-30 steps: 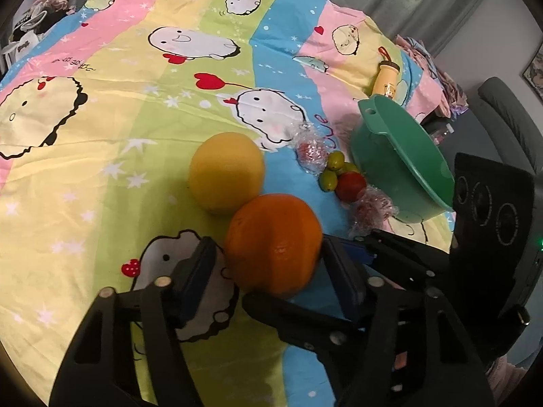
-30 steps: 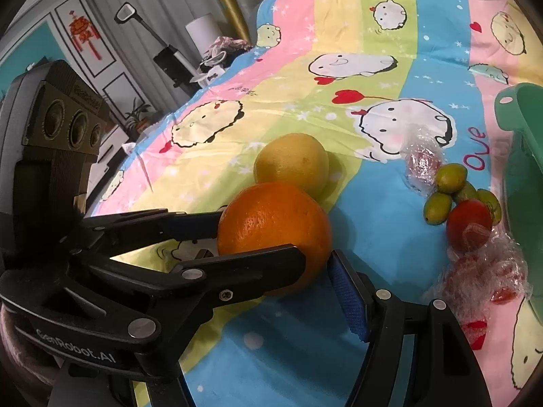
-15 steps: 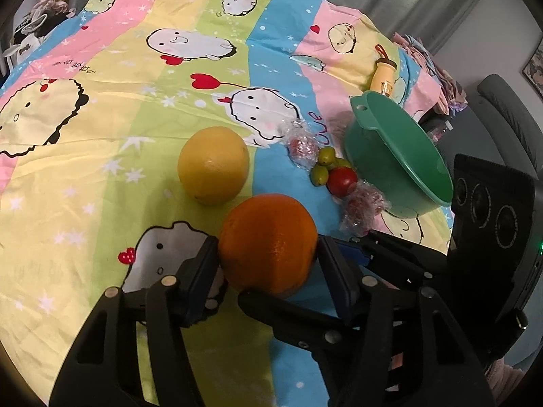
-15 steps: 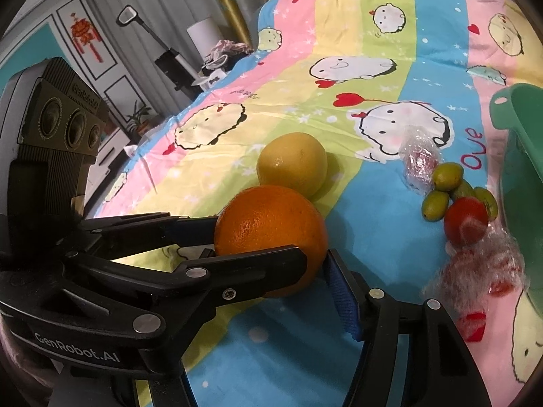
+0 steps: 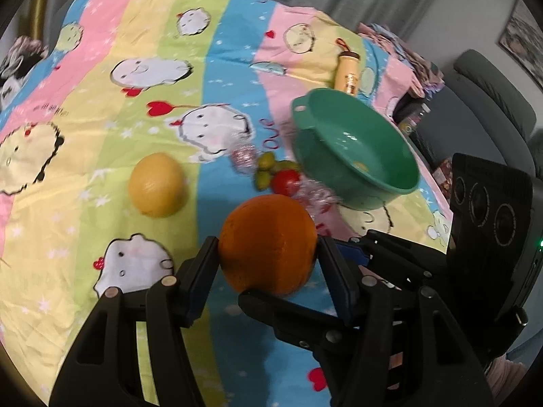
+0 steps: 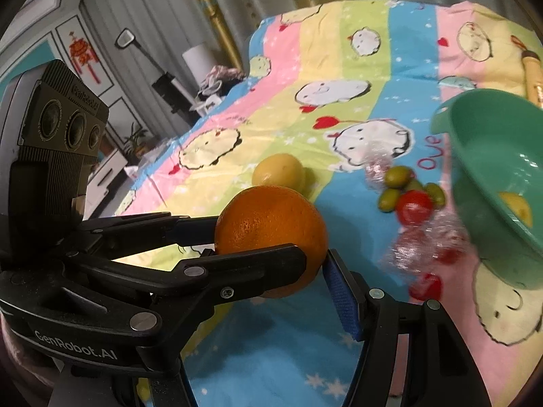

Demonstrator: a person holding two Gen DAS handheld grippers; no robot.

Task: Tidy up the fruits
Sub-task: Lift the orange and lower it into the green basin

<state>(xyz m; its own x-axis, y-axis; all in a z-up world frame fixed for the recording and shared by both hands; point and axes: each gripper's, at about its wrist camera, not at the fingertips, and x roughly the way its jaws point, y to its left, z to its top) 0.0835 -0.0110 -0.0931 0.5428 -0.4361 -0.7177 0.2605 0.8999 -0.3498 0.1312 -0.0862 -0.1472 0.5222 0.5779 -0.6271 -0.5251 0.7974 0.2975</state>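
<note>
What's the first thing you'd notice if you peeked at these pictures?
A big orange, front and centre, pinched between the left gripper's fingers with the right gripper against it too. Behind it a yellow fruit lies on the bright cartoon bedsheet. To the right sits a green bowl, with small green and red fruits beside it.

An orange (image 5: 267, 244) is held between both fingers of the left claw (image 5: 268, 264), raised above the bed. A yellow citrus (image 5: 156, 185), green olives (image 5: 265, 169) and a tomato (image 5: 285, 183) are laid beside a tilted green bowl (image 5: 356, 156).
</note>
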